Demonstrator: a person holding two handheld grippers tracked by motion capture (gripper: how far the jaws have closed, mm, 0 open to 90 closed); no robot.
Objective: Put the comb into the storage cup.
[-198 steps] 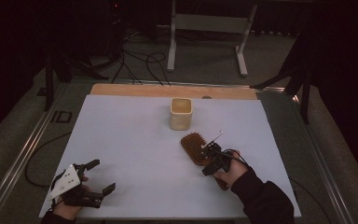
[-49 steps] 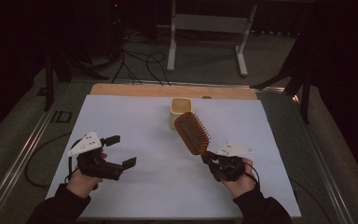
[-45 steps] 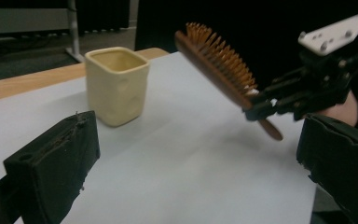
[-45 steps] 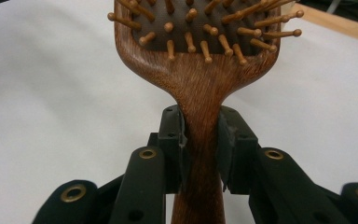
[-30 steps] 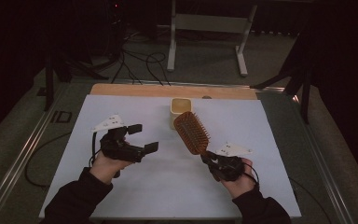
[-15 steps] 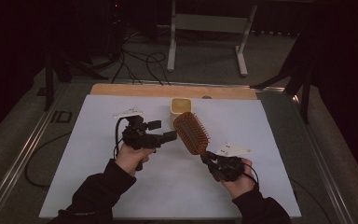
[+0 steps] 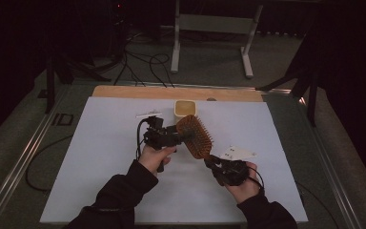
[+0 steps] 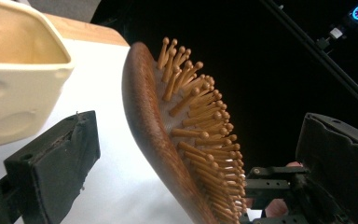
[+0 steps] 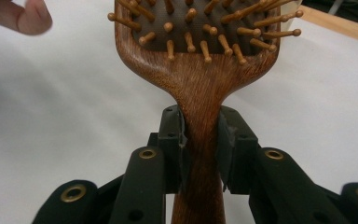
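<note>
Hairbrush [image 7: 194,136] clamped by right gripper [image 7: 218,167] fingers [image 9: 226,140].

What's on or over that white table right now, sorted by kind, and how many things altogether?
Wooden hairbrush: 1
Cream cup: 1
Hand-held grippers: 2, left hand-held gripper and right hand-held gripper
Total: 4

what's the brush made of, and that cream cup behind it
Brush: looks like wood, brown with visible grain and a smooth satin finish; its pins look wooden too, round-tipped, set in a dark pad that may be rubber. Cup: cream, matte, thick-walled, probably ceramic or plastic; the look leaves that open.
</note>
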